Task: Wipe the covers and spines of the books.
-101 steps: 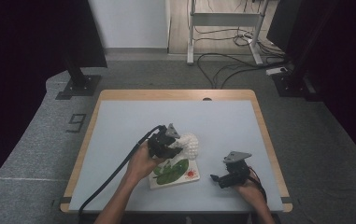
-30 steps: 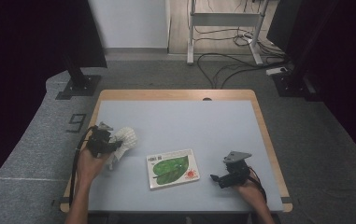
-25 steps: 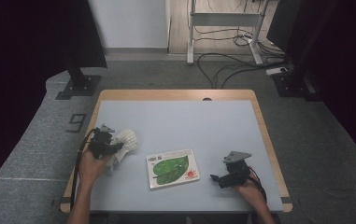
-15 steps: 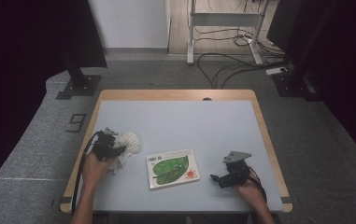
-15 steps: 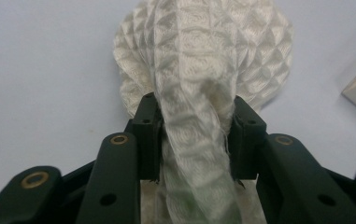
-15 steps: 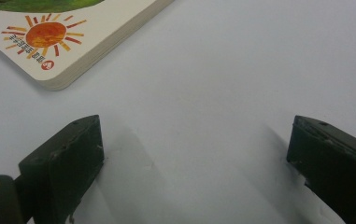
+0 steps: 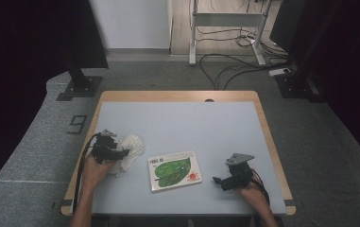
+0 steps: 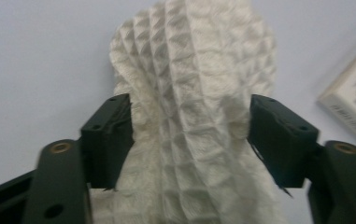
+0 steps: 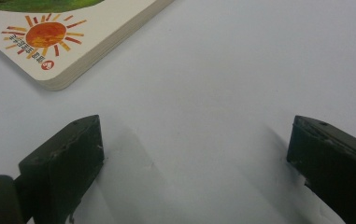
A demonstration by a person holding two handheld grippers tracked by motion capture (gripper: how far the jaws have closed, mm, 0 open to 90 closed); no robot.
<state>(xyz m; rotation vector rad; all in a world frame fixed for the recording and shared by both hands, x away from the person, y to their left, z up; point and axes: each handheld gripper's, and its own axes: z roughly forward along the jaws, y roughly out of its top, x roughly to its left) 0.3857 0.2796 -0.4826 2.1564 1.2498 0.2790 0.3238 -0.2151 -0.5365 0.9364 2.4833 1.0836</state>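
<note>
A white waffle-textured cloth [image 7: 129,147] lies crumpled on the left part of the blue-grey table [image 7: 192,118]. My left gripper [image 7: 121,152] is right at it. In the left gripper view the cloth [image 8: 194,93] bulges between the two black jaws of the left gripper [image 8: 192,135], which have just been opening and stand apart, no longer pinching it. A picture book [image 7: 175,170] with a green leaf and an orange sun lies flat at the middle front. Right of it, my right gripper [image 7: 218,179] rests low over the table, and the right gripper [image 9: 194,154] is open and empty, with the book's corner [image 9: 49,28] ahead.
The table has a wooden rim [image 7: 272,142]. Black cables trail from both grippers off the front edge. A corner of the book [image 8: 353,100] shows at the right in the left gripper view. Dark stands and cables stand on the floor beyond the table.
The left hand carried the cloth from the book to the table's left side and has lowered it there. Its jaws have parted around the cloth. The right gripper has stayed still.
</note>
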